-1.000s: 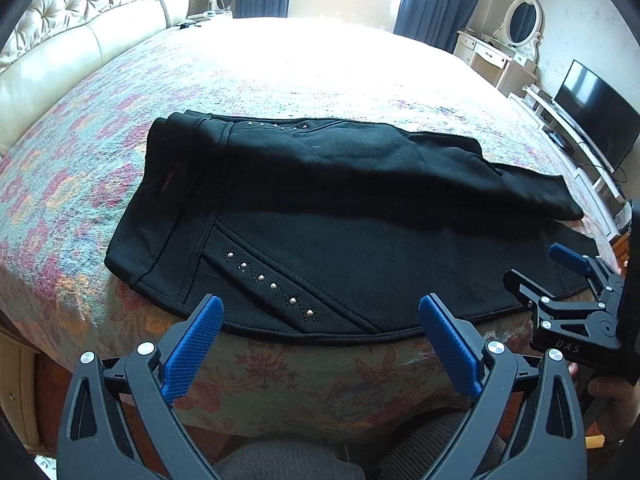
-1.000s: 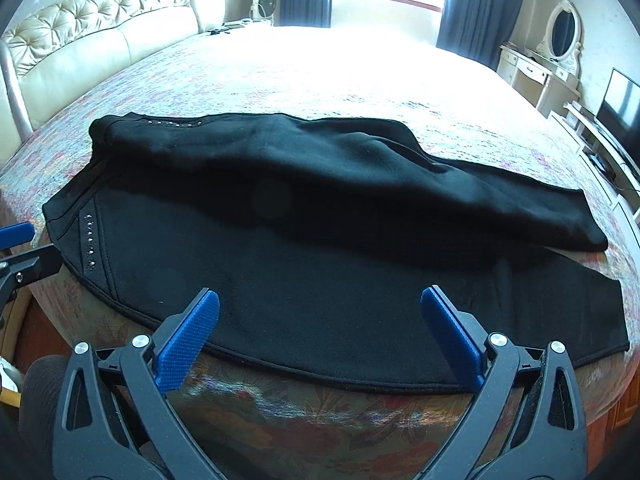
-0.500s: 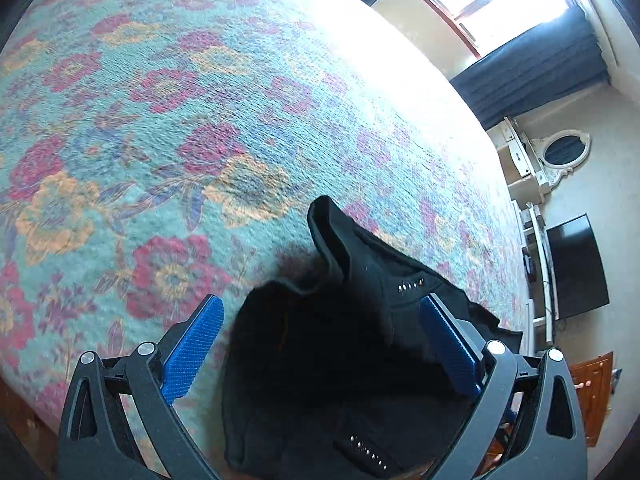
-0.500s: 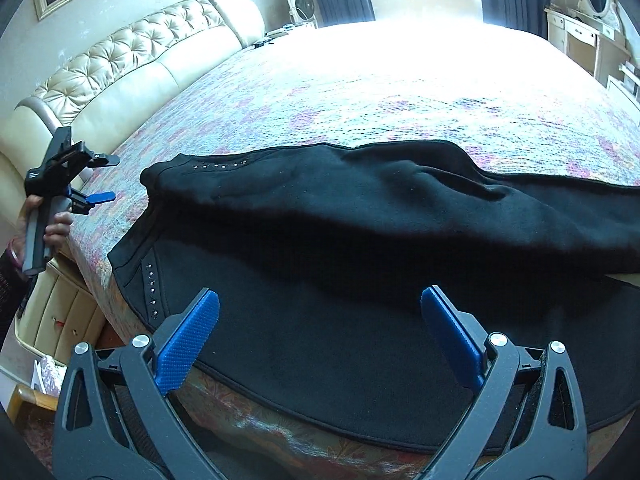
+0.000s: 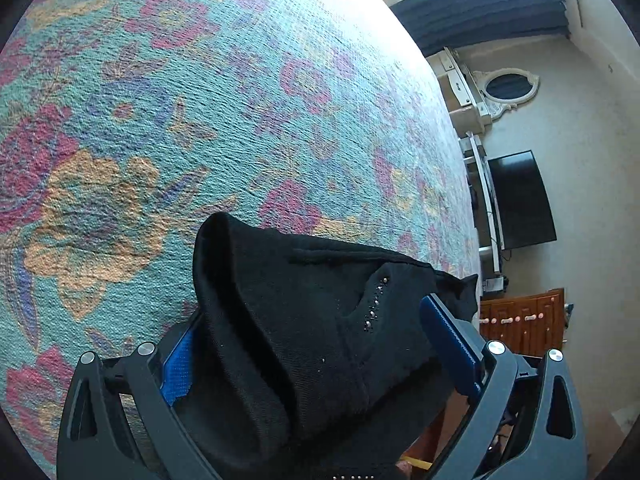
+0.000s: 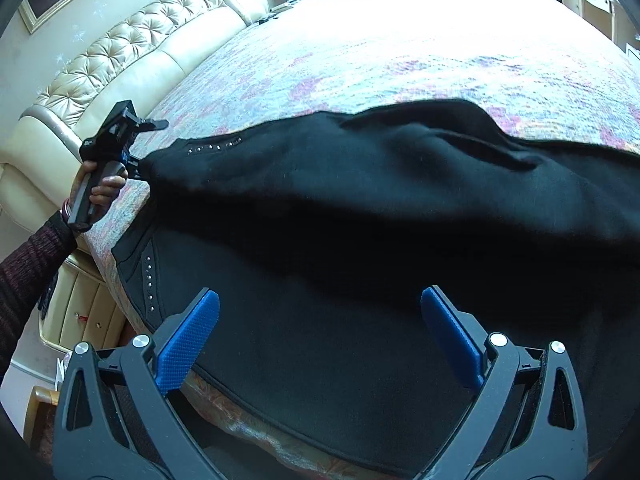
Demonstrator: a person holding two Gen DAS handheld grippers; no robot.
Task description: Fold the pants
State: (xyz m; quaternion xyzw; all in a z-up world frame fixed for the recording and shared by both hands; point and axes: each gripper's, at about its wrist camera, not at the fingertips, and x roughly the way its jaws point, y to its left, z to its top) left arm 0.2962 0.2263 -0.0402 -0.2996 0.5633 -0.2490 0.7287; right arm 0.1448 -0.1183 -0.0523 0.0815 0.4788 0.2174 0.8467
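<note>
Black pants (image 6: 360,208) with small metal studs lie spread across a floral bedspread, waist end to the left. In the left wrist view the waistband corner (image 5: 304,320) sits bunched between the blue pads of my left gripper (image 5: 316,340), whose jaws stand wide apart around it. The left gripper also shows in the right wrist view (image 6: 132,148) at the waistband's far corner, held by a hand. My right gripper (image 6: 320,332) is open and empty just above the near edge of the pants.
The bed (image 5: 200,100) carries a teal, pink and orange floral cover. A tufted cream headboard (image 6: 132,48) is at the left. A TV (image 5: 520,200), white dresser with oval mirror (image 5: 508,88) and a wooden cabinet (image 5: 520,320) stand beyond the bed.
My left gripper moved from the near edge to the far waistband corner and now has the fabric between its pads. My right gripper swung left, closer to the pants, still open.
</note>
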